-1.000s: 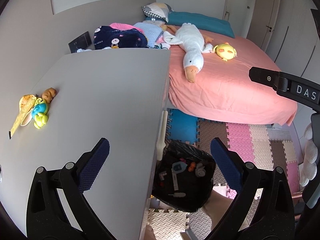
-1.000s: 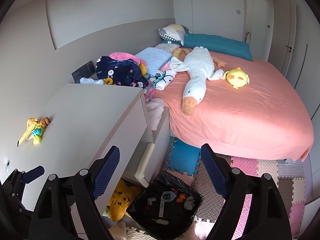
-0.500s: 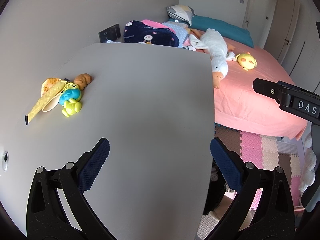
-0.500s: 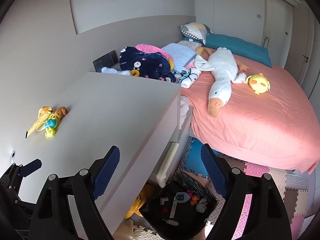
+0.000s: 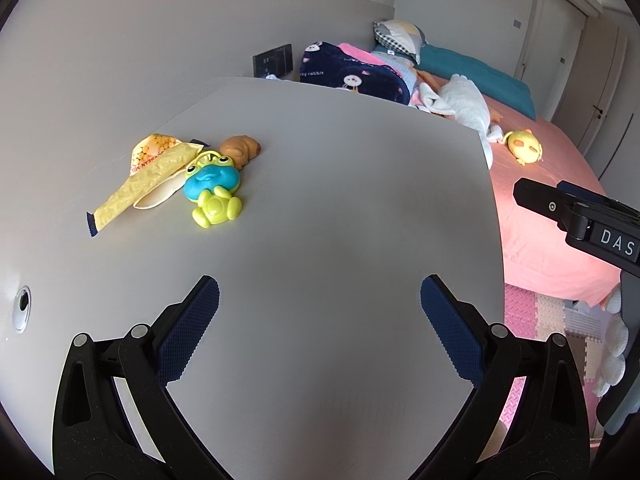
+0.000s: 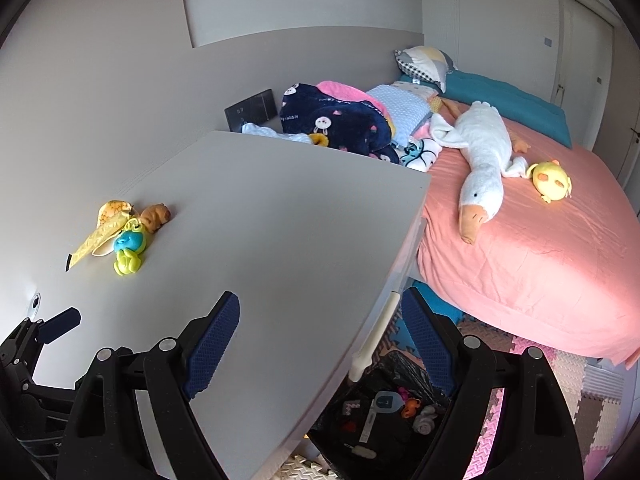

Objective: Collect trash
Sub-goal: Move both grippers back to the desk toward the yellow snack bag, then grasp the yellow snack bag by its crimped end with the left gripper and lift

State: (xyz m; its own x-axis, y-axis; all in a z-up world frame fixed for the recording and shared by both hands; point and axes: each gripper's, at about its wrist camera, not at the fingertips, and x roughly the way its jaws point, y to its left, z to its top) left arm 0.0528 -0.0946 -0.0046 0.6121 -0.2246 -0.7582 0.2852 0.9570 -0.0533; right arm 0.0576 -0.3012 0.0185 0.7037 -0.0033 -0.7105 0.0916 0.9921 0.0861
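Note:
A yellow snack wrapper (image 5: 148, 172) lies on the grey desk top (image 5: 340, 208) at the left, next to a blue-green frog toy (image 5: 214, 192) and a brown toy (image 5: 242, 148); they also show in the right wrist view, the wrapper (image 6: 100, 232) at the left. My left gripper (image 5: 320, 320) is open and empty above the desk, the pile ahead to its left. My right gripper (image 6: 320, 344) is open and empty over the desk's right edge. A black trash bag (image 6: 384, 412) with several items sits on the floor below it.
A pink bed (image 6: 540, 240) with a white goose plush (image 6: 480, 168), a yellow plush (image 6: 554, 180) and piled blankets (image 6: 336, 120) stands right of the desk. Foam mats (image 6: 592, 392) cover the floor. A cable hole (image 5: 22, 308) is at the desk's left.
Both grippers have swung left from the trash bag toward the desk top. The wrapper and toys are now closer and nearer centre in the left wrist view. Both stay open.

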